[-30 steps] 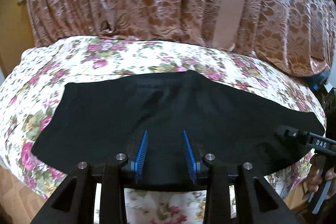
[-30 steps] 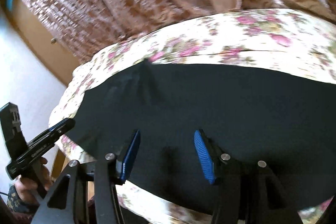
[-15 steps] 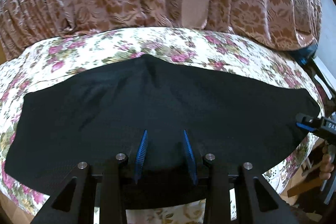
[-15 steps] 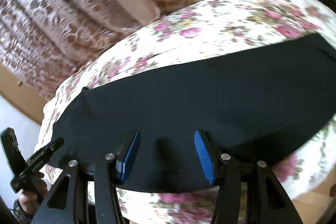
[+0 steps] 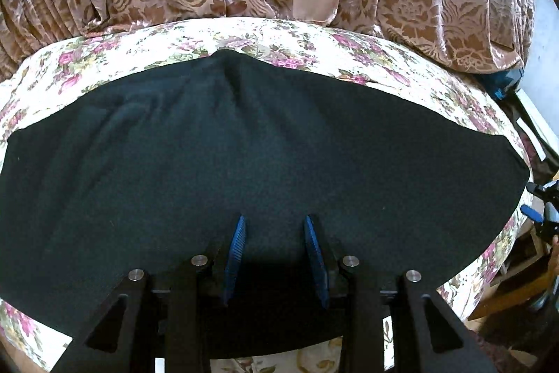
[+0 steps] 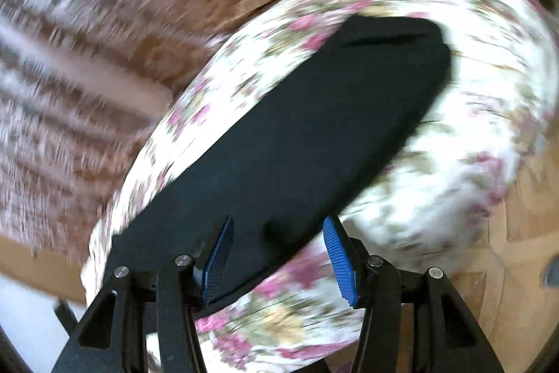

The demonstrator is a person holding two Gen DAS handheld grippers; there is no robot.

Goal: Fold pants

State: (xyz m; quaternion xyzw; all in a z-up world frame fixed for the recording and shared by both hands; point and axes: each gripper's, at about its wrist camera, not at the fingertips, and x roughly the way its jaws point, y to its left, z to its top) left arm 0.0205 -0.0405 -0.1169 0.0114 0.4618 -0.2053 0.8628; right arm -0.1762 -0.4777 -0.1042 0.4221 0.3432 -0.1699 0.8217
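Black pants (image 5: 265,163) lie flat across my floral bed (image 5: 314,41), filling mid-frame. I'm lining up the next fold. My left claw (image 5: 276,257) hovers part-open, empty, lower centre; my right claw (image 6: 279,257), also part-open and empty, has swung toward the pants' end, which it must now grip.

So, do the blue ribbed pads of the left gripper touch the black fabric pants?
Cannot tell. In the left wrist view the left gripper is open over the black pants, but no contact or gap shows plainly.

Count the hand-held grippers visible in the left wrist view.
2. The left hand-held gripper sits at bottom centre over the black pants; the right hand-held gripper shows only partly at the right edge, beyond the pants' end.
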